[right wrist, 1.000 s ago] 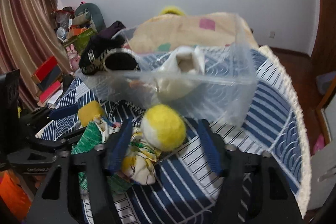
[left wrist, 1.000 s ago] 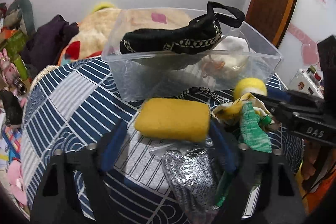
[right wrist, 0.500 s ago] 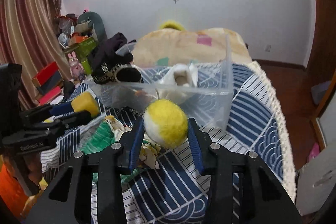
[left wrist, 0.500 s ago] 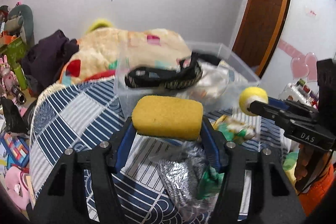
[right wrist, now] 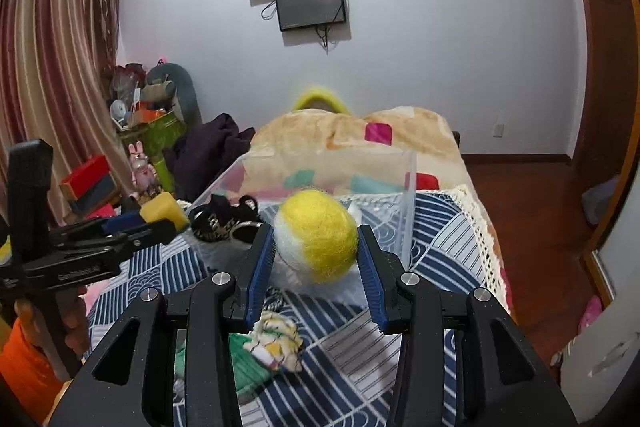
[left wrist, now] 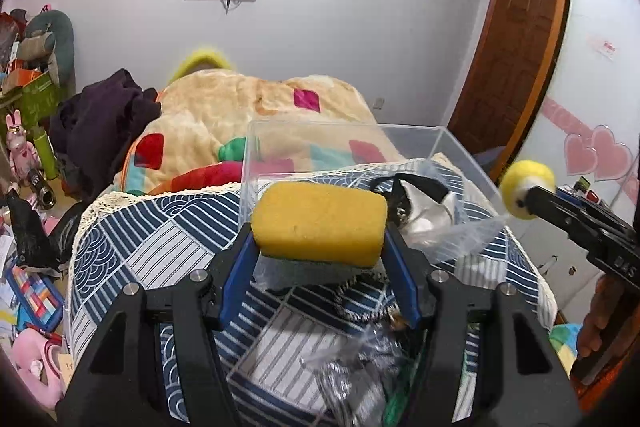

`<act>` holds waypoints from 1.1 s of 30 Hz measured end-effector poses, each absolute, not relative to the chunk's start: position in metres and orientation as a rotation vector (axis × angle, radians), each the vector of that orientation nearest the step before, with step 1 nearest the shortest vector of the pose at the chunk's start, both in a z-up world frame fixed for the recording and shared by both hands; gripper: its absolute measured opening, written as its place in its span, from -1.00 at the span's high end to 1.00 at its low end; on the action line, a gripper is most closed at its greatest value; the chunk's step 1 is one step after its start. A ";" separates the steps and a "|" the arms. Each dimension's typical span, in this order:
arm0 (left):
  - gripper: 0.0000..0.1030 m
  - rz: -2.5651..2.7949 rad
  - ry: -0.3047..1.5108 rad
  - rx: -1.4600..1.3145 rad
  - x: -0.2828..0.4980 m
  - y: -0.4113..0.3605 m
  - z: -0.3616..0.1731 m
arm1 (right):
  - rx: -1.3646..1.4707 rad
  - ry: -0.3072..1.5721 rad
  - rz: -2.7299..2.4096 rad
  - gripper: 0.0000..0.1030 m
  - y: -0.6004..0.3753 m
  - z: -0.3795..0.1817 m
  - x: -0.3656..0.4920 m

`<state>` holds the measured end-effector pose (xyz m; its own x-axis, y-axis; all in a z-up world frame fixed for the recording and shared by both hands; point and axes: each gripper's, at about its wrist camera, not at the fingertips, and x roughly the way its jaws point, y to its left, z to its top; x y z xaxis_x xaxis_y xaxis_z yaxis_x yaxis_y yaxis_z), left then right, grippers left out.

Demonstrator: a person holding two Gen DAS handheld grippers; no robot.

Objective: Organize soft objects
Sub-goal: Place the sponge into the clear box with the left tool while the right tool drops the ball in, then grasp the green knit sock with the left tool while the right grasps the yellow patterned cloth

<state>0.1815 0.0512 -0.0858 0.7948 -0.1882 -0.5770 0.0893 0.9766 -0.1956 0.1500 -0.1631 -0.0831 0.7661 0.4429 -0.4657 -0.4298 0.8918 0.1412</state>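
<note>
The left gripper (left wrist: 320, 247) has its blue-padded fingers (left wrist: 240, 279) closed on the two ends of a yellow sponge (left wrist: 320, 223), holding it in the air just in front of a clear plastic bin (left wrist: 452, 147). The right gripper (right wrist: 316, 259) has its fingers (right wrist: 260, 267) closed on a yellow and white felt ball (right wrist: 318, 235), also lifted, just in front of the bin. The bin stands on a bench covered by a blue and white patterned cloth (left wrist: 160, 239). Inside the bin lie a black patterned strap (right wrist: 224, 215) and something white. On the cloth in front of the bin, below the grippers, lie a green and yellow patterned fabric bundle (right wrist: 272, 347) and a crinkled silver item (left wrist: 360, 375).
</note>
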 end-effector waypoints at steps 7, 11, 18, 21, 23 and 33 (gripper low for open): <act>-0.18 -0.135 0.689 -0.111 0.218 0.036 -0.098 | 0.064 0.581 0.456 0.26 -0.160 -0.094 0.183; -0.18 -0.123 0.724 -0.087 0.230 0.029 -0.110 | 0.048 0.627 0.444 0.26 -0.154 -0.103 0.196; -0.20 -0.123 0.732 -0.106 0.234 0.030 -0.113 | -0.029 0.639 0.434 0.24 -0.143 -0.107 0.195; -0.29 -0.118 0.734 -0.103 0.232 0.031 -0.111 | -0.047 0.648 0.424 0.20 -0.143 -0.110 0.194; -0.37 -0.117 0.733 -0.099 0.230 0.031 -0.109 | -0.047 0.649 0.425 0.07 -0.145 -0.110 0.193; -0.73 -0.125 0.665 -0.091 0.196 0.033 -0.082 | -0.038 0.564 0.446 -0.23 -0.152 -0.086 0.172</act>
